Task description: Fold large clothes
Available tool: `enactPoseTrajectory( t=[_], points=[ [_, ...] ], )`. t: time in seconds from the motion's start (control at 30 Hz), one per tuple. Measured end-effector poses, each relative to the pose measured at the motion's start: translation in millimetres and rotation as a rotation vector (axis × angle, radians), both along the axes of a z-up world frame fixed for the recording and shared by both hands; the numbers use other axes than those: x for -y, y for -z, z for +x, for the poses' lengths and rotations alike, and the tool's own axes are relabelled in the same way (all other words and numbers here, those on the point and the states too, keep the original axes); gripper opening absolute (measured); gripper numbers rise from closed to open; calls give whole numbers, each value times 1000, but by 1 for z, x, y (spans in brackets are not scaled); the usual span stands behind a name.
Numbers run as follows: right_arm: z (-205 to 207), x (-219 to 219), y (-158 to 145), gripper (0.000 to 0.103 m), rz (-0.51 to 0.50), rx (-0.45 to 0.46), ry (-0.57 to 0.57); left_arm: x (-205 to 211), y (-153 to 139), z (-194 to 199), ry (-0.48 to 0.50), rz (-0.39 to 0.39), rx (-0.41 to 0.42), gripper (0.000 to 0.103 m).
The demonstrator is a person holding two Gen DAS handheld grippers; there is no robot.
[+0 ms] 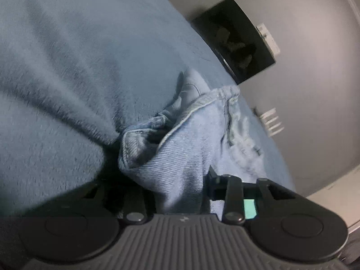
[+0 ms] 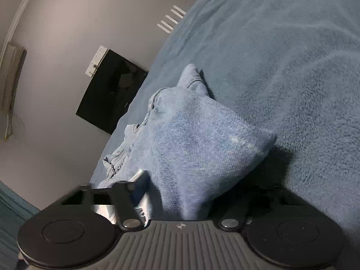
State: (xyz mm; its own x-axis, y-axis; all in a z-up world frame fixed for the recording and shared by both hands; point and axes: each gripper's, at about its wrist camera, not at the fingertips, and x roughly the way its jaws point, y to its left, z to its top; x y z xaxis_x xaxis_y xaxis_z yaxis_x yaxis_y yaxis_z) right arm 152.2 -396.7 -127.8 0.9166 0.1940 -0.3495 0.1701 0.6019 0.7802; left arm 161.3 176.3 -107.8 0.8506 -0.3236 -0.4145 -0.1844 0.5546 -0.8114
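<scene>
Light blue jeans [image 1: 191, 139] lie crumpled on a fluffy blue blanket [image 1: 67, 67]. A fold of the denim runs down between the fingers of my left gripper [image 1: 177, 180], which is shut on it; the cloth covers most of both fingers. In the right wrist view another fold of the jeans [image 2: 198, 135] rises like a tent from my right gripper [image 2: 186, 191], pinched between its fingers. Its left finger [image 2: 139, 177] shows blurred beside the cloth and the right one is hidden under it. The waistband end [image 2: 157, 99] lies farther away on the blanket [image 2: 292, 67].
The blanket's far edge runs close behind the jeans. Beyond it is a grey wall with a black screen [image 1: 234, 40] [image 2: 110, 96], a white grille [image 1: 271, 121] [image 2: 171, 19] and a wall unit [image 2: 12, 78] at the far left.
</scene>
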Motion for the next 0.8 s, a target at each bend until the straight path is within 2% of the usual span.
enactPoseTrajectory(
  t=[0.03, 0.1, 0.13, 0.2, 0.23, 0.33, 0.4, 0.47, 0.63, 0.73, 0.8],
  points=[
    [-2, -2, -4, 42, -8, 5, 3, -4, -1, 0, 4, -14, 4, 28],
    [-6, -5, -14, 33, -11, 26, 8, -3, -11, -4, 18, 20, 25, 24],
    [-9, -6, -19, 31, -13, 39, 10, -2, -15, -5, 20, 25, 34, 23],
    [-17, -10, -30, 29, -34, 59, 6, -5, -18, -12, 13, -13, 45, 21],
    [-21, -12, -35, 28, -38, 71, 1, -7, -20, -15, 12, -21, 50, 21],
    [-38, -17, -48, 27, -51, 93, -16, -8, -31, -28, 25, 24, 60, 20],
    [-53, -17, -55, 27, -50, 93, -27, -12, -37, -39, 26, 16, 54, 20],
    [-68, -14, -60, 27, -38, 75, -28, -16, -42, -52, 31, 18, 51, 18],
    [-108, -4, -63, 27, 56, 8, -11, -29, -59, -91, 54, 23, 51, 8],
    [-129, -3, -70, 27, 65, -2, -6, -31, -65, -110, 88, 54, 15, 7],
    [-139, -2, -71, 27, 78, -12, -3, -37, -65, -117, 75, 43, -15, 7]
  ],
)
